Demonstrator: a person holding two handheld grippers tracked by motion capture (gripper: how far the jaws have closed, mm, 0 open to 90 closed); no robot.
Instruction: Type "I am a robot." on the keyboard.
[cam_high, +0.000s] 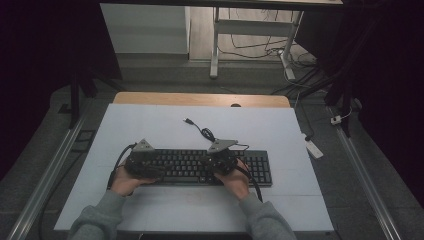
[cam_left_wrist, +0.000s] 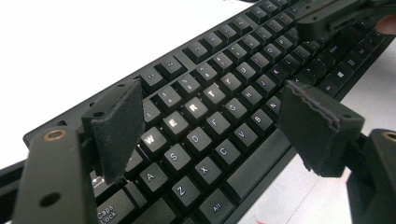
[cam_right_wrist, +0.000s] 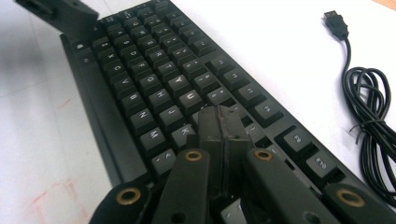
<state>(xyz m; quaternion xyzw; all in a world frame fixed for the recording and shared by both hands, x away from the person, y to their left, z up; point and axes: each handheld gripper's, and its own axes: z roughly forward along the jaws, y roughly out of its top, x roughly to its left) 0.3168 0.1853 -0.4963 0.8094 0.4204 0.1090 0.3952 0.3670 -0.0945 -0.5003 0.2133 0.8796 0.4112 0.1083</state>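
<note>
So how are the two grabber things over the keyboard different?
The left hand-held gripper has its jaws wide apart, while the right hand-held gripper has its jaws pressed together. The left one hangs over the lit W, E, R keys of the keyboard; the right one sits by the K key. Both are black and hold nothing.

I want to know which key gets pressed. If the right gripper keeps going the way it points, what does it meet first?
Probably the keyboard: the shut right gripper tips sit just over keys near K, though contact is unclear.
</note>
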